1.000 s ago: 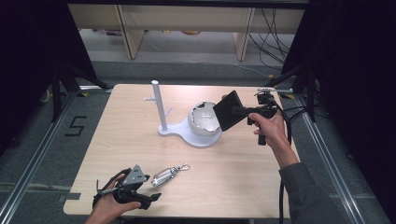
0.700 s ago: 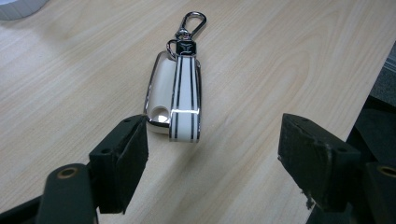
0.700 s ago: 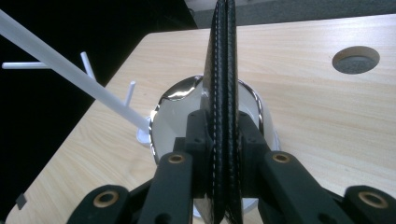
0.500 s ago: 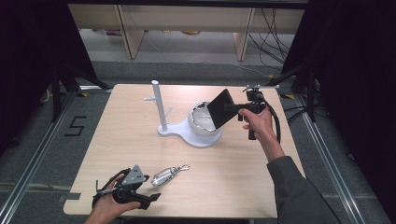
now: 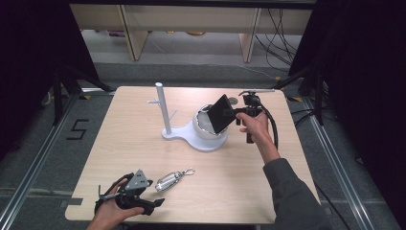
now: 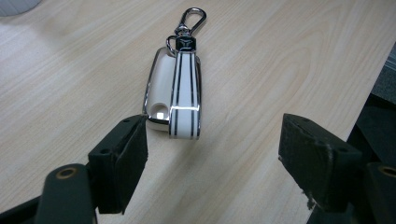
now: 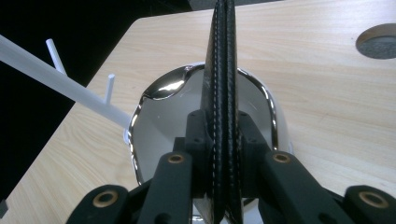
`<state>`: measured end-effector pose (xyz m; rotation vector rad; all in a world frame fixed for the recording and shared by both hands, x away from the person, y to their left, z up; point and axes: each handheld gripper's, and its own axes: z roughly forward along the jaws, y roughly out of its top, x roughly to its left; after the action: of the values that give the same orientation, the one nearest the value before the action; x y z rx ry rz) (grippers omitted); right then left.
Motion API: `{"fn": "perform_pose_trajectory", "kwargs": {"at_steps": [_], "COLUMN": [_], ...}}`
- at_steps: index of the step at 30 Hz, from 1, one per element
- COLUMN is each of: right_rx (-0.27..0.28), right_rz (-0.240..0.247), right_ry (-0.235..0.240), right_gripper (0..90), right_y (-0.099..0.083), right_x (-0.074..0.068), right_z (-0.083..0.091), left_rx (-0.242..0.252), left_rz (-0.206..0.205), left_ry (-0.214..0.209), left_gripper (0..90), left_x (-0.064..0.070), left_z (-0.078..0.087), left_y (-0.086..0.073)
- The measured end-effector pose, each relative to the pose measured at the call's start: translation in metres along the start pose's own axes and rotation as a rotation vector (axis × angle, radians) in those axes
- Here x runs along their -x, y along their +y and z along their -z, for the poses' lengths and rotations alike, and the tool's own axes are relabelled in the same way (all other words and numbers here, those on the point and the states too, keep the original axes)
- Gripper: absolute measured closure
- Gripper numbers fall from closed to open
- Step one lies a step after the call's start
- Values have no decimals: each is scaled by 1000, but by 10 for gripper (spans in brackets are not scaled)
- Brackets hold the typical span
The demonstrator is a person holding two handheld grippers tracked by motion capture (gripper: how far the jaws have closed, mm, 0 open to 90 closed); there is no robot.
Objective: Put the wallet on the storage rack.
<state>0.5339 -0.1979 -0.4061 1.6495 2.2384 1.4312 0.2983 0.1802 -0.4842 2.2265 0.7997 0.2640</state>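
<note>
Left gripper (image 6: pixel 212 149) wide open at the table's (image 5: pixel 287 191) near edge, holding nothing; key fob (image 6: pixel 175 93) lying flat just beyond the jaws. Right gripper (image 7: pixel 222 135) clamped on a black wallet (image 7: pixel 223 70), held edge-up over the bowl (image 7: pixel 159 121) beside the stand (image 5: pixel 163 110).

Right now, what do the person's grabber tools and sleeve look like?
Both tools are black. The left gripper has a grey three-cornered plate on top and blocky black jaws with brass-coloured rivets. The right gripper trails a thick black cable. The right arm wears a dark grey sleeve.

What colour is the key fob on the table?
The key fob is cream-white with thin black stripes and a silver clip; the left gripper view shows it best.
</note>
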Motion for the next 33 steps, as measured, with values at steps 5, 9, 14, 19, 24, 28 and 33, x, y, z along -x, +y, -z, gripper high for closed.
{"fn": "perform_pose_trajectory", "kwargs": {"at_steps": [5, 9, 14, 19, 24, 28, 33], "right_rx": [-18, -24, -42, -44, -47, -49, -33], "right_rz": [-26, -5, -7, 0, 48, 47, 41], "right_ry": [15, 19, 3, -19, -65, -91, -89], "right_gripper": [788, 786, 781, 727, 622, 535, 471], "right_y": [-4, -6, -8, -7, -5, -4, -3], "right_x": [-2, 0, -2, -1, 1, 2, 7], "right_z": [-12, -23, -31, -31, -24, -17, -6], "left_rx": [2, -4, -18, -20, -19, -19, -18], "left_rz": [1, -6, -2, -1, -5, -16, 5], "left_ry": [-7, -11, -6, -4, -2, -8, -11], "left_gripper": [235, 235, 233, 233, 233, 233, 232], "left_x": [0, 0, 1, 1, 1, 1, 2], "left_z": [-1, -1, -3, -3, -3, -4, -4], "left_y": [-1, -1, -2, -2, -2, -1, -2]}}
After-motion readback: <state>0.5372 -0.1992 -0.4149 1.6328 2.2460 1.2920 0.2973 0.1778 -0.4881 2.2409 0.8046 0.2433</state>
